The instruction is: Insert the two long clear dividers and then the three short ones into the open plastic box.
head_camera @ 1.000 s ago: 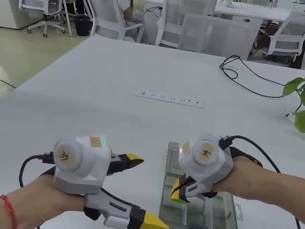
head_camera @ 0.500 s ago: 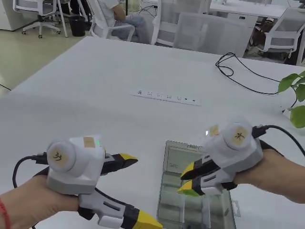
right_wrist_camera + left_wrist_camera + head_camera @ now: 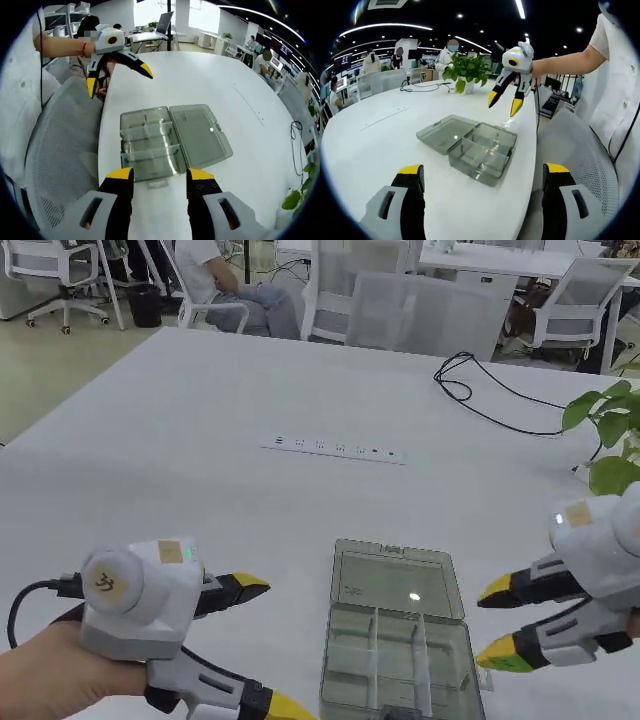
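Note:
The clear grey plastic box lies near the table's front edge with its lid folded flat on the far side. Clear dividers stand inside the box base and split it into several compartments. My left gripper is open to the left of the box with nothing between its fingers. My right gripper is open just off the box's right side, also holding nothing. In the left gripper view the right gripper hangs above the box. A small clear piece lies on the table beside the box.
A white power strip lies mid-table and a black cable loops at the far right. A green plant stands at the right edge. A mesh chair stands by the table's near edge. Office chairs and a seated person are beyond the table.
My right gripper has moved from over the box out to its right side, and its jaws have spread wider. The left gripper has hardly moved. The head camera has shifted.

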Tool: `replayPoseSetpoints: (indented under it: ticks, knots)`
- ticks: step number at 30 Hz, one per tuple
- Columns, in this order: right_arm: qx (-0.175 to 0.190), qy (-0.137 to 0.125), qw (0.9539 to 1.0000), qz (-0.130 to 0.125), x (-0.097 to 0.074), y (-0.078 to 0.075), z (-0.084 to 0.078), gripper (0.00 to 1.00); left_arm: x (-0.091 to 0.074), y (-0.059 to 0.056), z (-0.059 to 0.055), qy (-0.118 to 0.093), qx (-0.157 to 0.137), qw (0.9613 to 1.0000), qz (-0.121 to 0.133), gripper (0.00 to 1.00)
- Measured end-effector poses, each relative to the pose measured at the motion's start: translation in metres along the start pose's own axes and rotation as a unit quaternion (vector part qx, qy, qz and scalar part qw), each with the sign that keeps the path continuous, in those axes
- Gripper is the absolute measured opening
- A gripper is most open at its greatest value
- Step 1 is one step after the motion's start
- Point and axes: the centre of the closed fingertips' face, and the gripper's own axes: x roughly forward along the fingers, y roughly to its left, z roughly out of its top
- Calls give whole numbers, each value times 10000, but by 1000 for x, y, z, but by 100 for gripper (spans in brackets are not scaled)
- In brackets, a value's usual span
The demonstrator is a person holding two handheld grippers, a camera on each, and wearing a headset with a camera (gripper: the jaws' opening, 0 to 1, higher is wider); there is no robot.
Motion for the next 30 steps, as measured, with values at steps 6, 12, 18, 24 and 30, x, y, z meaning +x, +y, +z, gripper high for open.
replayPoseSetpoints:
  ticks: [6, 12, 18, 24, 30]
  knots:
    - [-174, 750, 9970, 25, -3, 2, -64, 51, 1, -1, -1, 14, -19, 10000, 6, 100]
    - [-349, 1110, 9931, 151, 4, 10, -95, 51, 1, -1, -2, 36, -33, 10000, 0, 100]
    - [-610, 1500, 9865, 255, 12, 6, -118, 50, 0, 0, 1, 20, -63, 10000, 3, 100]
    - [-710, 1687, 9825, 344, 16, 3, -129, 50, 0, 0, 1, 28, -73, 10000, 4, 100]
    - [-793, 1759, 9806, 355, 20, 2, -134, 48, 0, 1, 1, 23, -75, 10000, 11, 100]
